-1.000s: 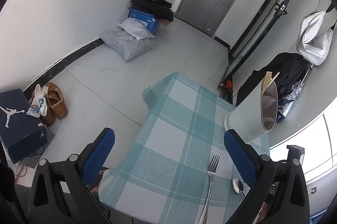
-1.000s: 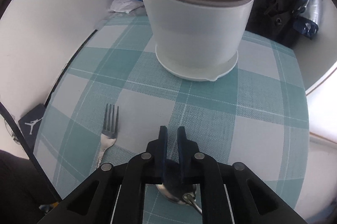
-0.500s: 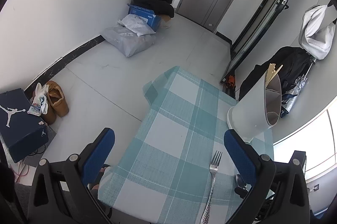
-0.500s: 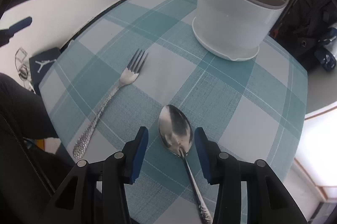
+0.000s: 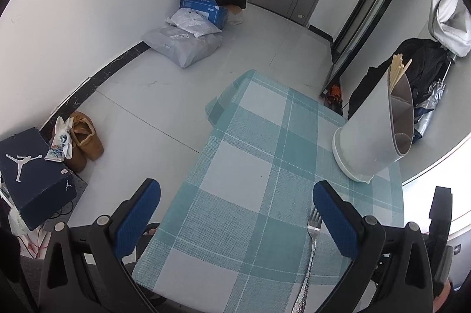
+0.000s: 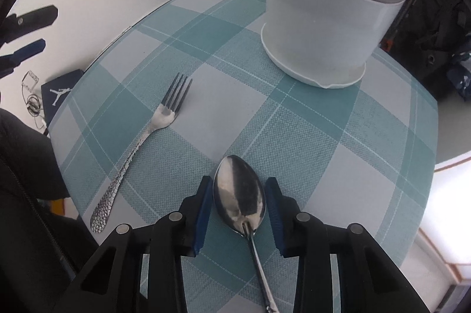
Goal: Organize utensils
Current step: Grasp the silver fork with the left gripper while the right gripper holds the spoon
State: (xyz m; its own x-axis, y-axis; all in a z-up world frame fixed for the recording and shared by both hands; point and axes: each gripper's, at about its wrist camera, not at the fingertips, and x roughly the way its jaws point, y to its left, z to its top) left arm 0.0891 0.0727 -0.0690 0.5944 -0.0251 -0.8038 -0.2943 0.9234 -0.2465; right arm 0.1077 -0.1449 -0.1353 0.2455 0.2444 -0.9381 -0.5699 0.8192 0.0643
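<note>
A steel spoon [image 6: 239,194] lies on the teal checked tablecloth [image 6: 294,136], its bowl between the open blue pads of my right gripper [image 6: 239,192]; the pads do not touch it. A steel fork [image 6: 153,133] lies to its left, tines pointing away. It also shows in the left wrist view [image 5: 311,242]. The white divided utensil holder [image 6: 329,18] stands at the far right, with chopsticks [image 5: 399,71] in one compartment. My left gripper [image 5: 237,213] is open and empty, held above the table's near edge.
Beyond the table's left edge the floor holds a dark shoe box [image 5: 32,177], brown shoes [image 5: 85,136] and grey parcels [image 5: 185,42]. Dark clothing [image 5: 421,66] hangs behind the holder. A window [image 6: 441,210] lies past the table's right edge.
My right gripper was shut close to the holder; it pulled back, opened, and now straddles the spoon's bowl. The left gripper shifted slightly and stayed open.
</note>
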